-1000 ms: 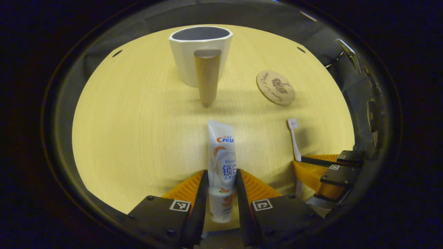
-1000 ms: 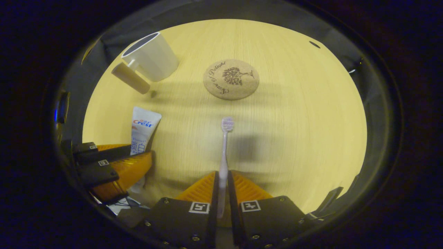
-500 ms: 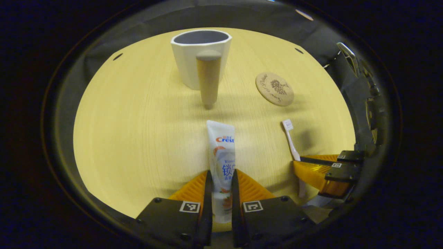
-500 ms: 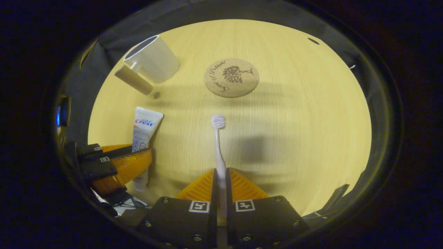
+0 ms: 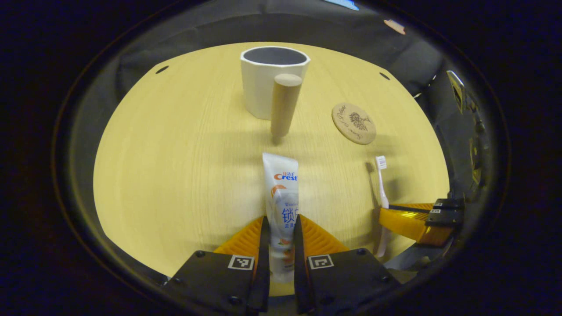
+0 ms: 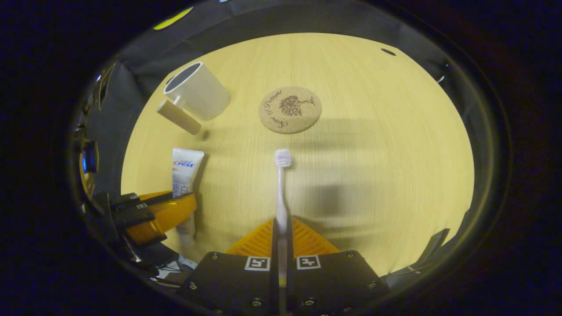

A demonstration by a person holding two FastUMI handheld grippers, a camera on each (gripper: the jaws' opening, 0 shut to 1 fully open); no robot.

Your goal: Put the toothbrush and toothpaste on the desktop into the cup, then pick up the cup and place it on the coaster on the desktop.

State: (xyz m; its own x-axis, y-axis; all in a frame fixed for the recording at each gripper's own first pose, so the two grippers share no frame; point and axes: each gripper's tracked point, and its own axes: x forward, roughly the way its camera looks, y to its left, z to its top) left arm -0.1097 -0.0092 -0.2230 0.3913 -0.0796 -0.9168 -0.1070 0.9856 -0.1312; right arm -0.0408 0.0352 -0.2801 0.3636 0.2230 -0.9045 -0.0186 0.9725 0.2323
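Observation:
My left gripper is shut on the white toothpaste tube, which points ahead toward the white cup and its wooden handle. My right gripper is shut on the pale toothbrush, bristles forward. In the right gripper view the cork coaster lies ahead of the bristles, the cup stands at upper left, and the left gripper holds the tube at left. In the left gripper view the coaster lies right of the cup, and the right gripper holds the toothbrush.
A light wooden round-looking desktop carries everything, with small dark holes near its far corners. Dark cloth walls surround the table edge on all sides.
The left gripper has closed on the toothpaste tube. Both grippers have risen a little with their objects, so the cup and coaster look smaller and farther off.

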